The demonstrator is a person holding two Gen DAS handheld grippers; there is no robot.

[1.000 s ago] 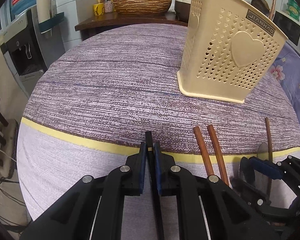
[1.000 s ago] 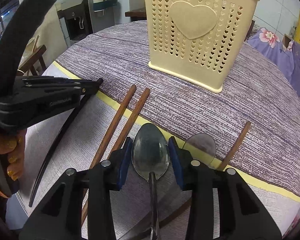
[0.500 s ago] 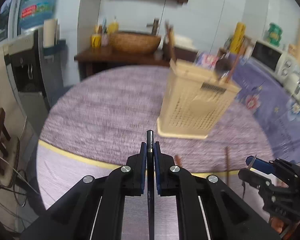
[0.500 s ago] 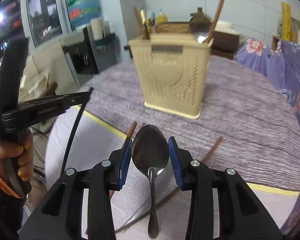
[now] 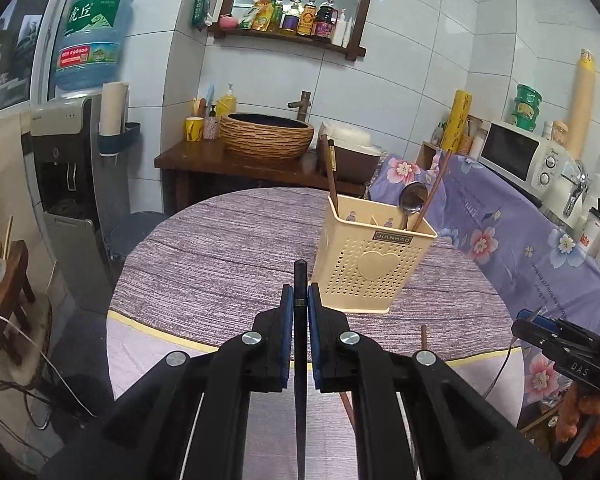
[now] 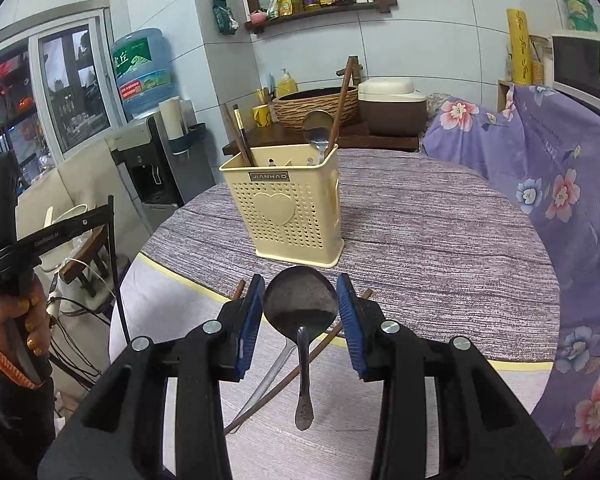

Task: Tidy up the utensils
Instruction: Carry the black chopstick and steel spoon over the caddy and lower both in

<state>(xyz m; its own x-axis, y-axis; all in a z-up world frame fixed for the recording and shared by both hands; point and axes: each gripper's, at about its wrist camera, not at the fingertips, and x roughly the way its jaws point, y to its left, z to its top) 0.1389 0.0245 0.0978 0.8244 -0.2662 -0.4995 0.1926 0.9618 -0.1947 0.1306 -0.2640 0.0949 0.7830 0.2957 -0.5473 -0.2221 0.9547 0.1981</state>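
your left tool (image 5: pixel 299 312) clamps a thin black chopstick (image 5: pixel 299 280); your right tool (image 6: pixel 300 300) pinches a steel spoon (image 6: pixel 300 300) by its bowl edges, so it could slip before the cream perforated plastic holder (image 6: pixel 290 204)

A cream perforated plastic utensil basket (image 6: pixel 296 216) stands on the round table covered with a purple-grey woven cloth (image 6: pixel 440 240), holding a steel spoon (image 6: pixel 318 128) and brown wooden chopsticks (image 6: pixel 242 136). Nearer the table's front edge lie loose brown chopsticks (image 6: pixel 284 384). Behind the table stands a dark wooden counter (image 5: pixel 228 164) bearing a woven basin (image 5: pixel 266 136)
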